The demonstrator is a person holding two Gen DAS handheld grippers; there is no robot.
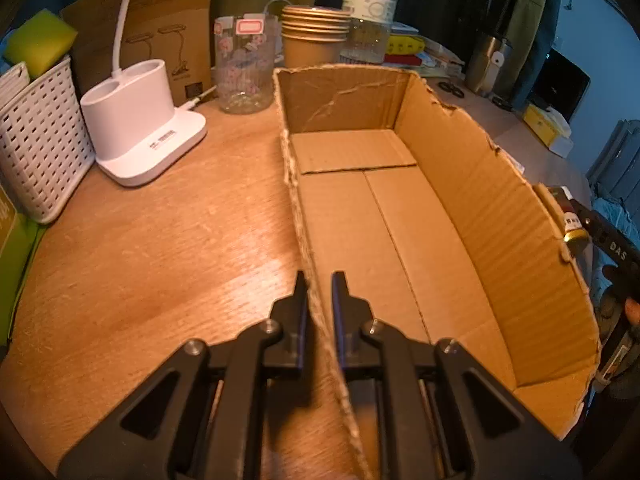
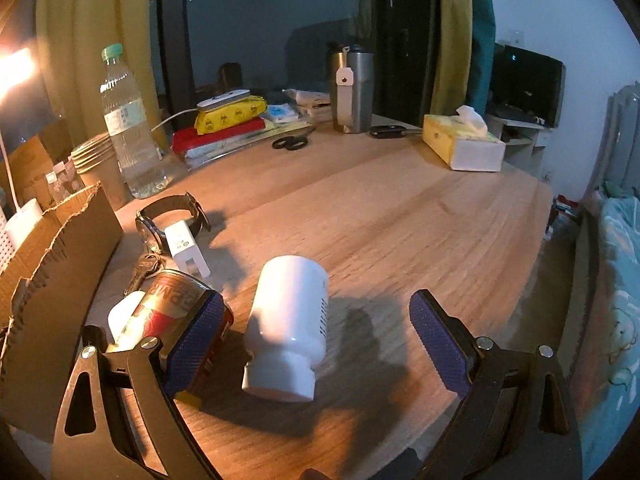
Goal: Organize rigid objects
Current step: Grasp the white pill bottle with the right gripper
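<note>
My right hand-held gripper (image 2: 316,336) stands spread wide around a white plastic bottle (image 2: 289,326), neither pad (image 2: 436,340) touching it. The bottle lies on its side on the counter (image 2: 400,216), smooth and squat, with a ribbed white cap and a strip of small print down one flank; its long axis runs toward me, cap end nearest the camera, base pointing away toward the counter's far edge. Only the right wrist view shows it, along with a red can (image 2: 180,300) just to its left behind the left pad, a white charger (image 2: 185,246), a watch (image 2: 168,216) and a key (image 2: 140,272) near the cardboard box (image 2: 60,260). The left wrist view shows the box's bare inside instead: my left hand-held gripper (image 1: 320,300) is clenched on its near wall (image 1: 316,320), one finger outside, one inside.
</note>
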